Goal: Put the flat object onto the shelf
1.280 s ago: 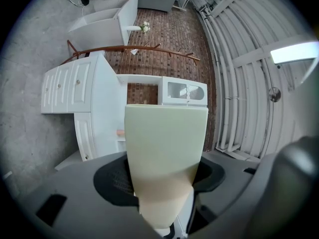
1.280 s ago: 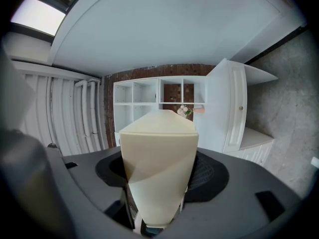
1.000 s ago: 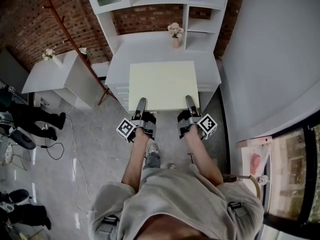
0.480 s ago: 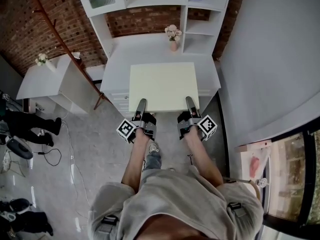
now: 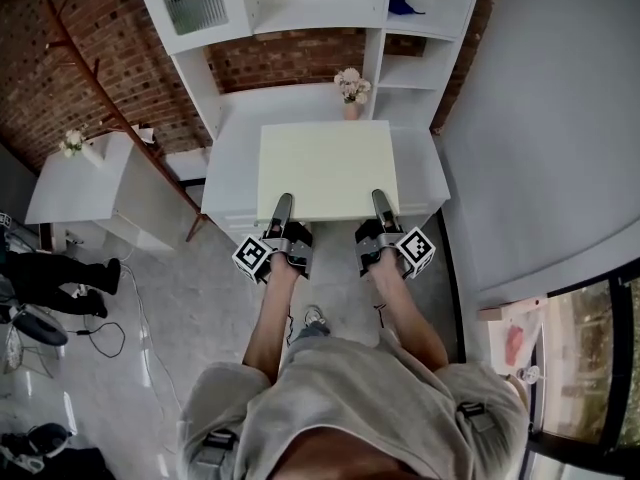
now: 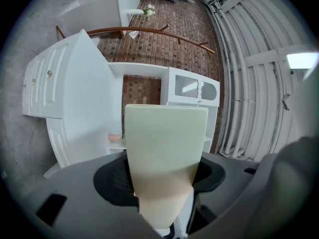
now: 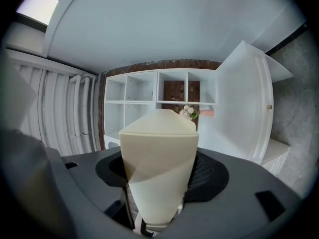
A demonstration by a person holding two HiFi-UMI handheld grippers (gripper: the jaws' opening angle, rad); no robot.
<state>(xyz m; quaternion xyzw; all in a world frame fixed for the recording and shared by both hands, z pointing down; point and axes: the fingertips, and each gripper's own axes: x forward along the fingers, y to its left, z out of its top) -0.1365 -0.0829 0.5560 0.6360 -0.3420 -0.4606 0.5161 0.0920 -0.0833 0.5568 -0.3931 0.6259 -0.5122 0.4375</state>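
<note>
**Carrying the board to the shelf**

My left gripper and right gripper both squeeze the near edge of the board. It sticks out flat in front of my jaws. The shelf is farther ahead. I should hold both sides level, go slowly, and miss the flowers just past the far edge.

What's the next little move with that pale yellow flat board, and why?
Probably ease the pale yellow flat board forward and down onto the white shelf unit's surface. The left gripper and right gripper both clamp its near edge, it hangs over that surface, and the small flower vase stands just beyond.
</note>
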